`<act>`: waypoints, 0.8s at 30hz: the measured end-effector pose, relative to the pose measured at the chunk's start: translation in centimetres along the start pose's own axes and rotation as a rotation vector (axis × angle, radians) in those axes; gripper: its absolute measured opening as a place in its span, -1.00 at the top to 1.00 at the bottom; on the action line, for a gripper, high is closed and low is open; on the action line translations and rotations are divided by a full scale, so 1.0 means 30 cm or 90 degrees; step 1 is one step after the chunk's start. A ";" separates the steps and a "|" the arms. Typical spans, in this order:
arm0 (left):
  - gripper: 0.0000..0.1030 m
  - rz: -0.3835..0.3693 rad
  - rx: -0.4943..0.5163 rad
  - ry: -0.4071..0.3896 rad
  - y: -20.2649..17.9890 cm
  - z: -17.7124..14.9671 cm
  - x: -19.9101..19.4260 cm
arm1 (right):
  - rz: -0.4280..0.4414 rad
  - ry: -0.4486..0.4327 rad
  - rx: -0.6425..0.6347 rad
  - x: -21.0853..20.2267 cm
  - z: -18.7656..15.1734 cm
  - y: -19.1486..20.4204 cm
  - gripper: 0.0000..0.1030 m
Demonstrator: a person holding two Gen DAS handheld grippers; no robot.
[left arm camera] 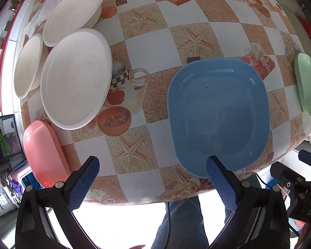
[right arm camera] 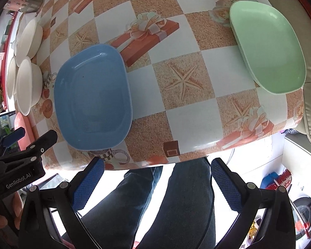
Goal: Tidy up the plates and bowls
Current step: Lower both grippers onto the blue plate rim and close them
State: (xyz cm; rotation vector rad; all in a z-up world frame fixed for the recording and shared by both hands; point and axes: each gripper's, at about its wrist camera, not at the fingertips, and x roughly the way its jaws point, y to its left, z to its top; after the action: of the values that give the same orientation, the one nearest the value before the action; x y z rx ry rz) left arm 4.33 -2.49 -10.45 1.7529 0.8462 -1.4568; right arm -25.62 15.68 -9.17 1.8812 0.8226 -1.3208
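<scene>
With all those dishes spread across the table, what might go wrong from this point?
The green plate sits right at the table's corner, its rim at the edge, so a nudge might tip it off. The pink plate also lies at the table edge. The three white bowls sit crowded together, so pulling one out may jostle its neighbours. Both the left gripper and right gripper are open, holding nothing yet.
</scene>
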 end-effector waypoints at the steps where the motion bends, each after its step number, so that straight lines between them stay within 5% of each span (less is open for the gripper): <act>1: -0.99 -0.002 -0.009 -0.003 0.002 -0.001 0.011 | -0.004 -0.001 -0.002 0.009 0.015 0.002 -1.00; 11: -0.99 -0.051 -0.075 -0.022 0.041 0.071 0.092 | -0.032 -0.009 -0.032 0.076 0.163 0.032 -1.00; 24: -0.59 -0.059 -0.078 -0.032 0.023 0.140 0.129 | -0.055 -0.018 -0.054 0.141 0.280 0.098 -1.00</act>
State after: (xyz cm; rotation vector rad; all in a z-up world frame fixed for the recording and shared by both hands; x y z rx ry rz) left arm 3.27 -6.17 -14.74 1.5990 0.9808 -1.4701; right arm -26.40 7.62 -14.77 1.7752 0.9406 -1.3407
